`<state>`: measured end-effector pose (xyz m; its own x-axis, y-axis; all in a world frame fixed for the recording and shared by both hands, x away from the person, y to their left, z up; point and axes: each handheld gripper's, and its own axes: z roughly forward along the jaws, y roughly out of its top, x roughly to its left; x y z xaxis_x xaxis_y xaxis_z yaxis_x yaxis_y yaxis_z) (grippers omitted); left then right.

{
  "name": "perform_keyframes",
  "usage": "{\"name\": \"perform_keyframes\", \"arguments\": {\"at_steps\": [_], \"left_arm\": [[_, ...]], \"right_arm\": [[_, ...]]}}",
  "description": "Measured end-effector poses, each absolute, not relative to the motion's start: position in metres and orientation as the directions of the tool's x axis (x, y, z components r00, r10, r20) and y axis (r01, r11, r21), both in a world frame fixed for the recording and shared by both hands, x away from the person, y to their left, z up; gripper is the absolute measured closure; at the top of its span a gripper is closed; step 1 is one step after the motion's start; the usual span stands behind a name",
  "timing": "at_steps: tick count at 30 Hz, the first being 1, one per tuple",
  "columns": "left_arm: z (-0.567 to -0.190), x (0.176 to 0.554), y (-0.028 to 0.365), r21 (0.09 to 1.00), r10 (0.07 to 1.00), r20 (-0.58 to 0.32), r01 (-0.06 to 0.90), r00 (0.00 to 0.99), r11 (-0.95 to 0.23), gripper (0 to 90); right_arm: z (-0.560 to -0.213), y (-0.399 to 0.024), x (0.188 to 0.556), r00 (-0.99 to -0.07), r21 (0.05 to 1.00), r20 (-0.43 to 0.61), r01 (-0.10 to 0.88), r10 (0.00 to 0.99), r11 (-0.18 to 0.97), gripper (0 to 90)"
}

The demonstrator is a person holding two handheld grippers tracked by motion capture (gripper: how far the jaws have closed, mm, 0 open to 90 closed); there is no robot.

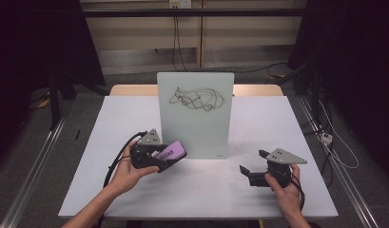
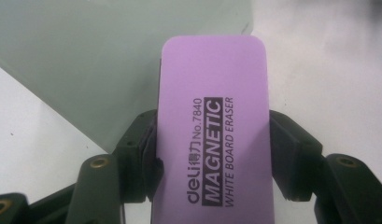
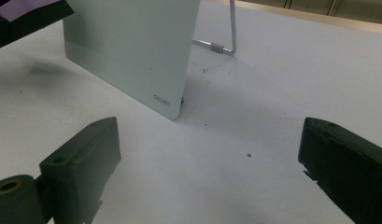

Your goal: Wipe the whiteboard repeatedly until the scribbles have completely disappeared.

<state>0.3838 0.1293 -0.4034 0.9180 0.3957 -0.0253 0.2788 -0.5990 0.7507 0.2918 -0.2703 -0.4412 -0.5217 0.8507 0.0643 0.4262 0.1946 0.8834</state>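
A small whiteboard (image 1: 195, 114) stands upright on a wire stand in the middle of the table, with a black scribble (image 1: 197, 99) on its upper half. My left gripper (image 1: 160, 159) is shut on a purple magnetic whiteboard eraser (image 1: 169, 153) just left of the board's lower left corner. In the left gripper view the eraser (image 2: 214, 135) sits lengthwise between both jaws, with the board (image 2: 104, 65) behind it. My right gripper (image 1: 253, 163) rests open near the table's right front, jaws wide apart with nothing between them. The right gripper view has the board's lower corner (image 3: 132, 56) ahead.
The white table top (image 1: 258, 118) has bare room around the board. The board's wire stand (image 3: 226, 42) reaches back behind it. Cables (image 1: 335, 147) lie on the floor at the right, and dark curtains hang on both sides.
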Motion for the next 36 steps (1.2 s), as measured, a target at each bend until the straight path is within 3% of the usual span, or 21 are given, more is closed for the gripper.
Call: {"name": "perform_keyframes", "arguments": {"at_steps": [10, 36], "left_arm": [[-0.395, 0.379, 0.135, 0.8, 0.401, -0.049, 0.276, 0.915, -0.532, 40.4], [-0.333, 0.378, 0.139, 0.878, 0.46, 0.082, 0.154, 0.884, -0.453, 40.5]], "right_arm": [[-0.442, -0.267, 0.294, -0.516, 0.878, 0.065, 0.437, 0.854, 0.197, 5.3], [-0.443, -0.268, 0.294, -0.533, 0.878, 0.07, 0.435, 0.843, 0.202, 5.4]]}}
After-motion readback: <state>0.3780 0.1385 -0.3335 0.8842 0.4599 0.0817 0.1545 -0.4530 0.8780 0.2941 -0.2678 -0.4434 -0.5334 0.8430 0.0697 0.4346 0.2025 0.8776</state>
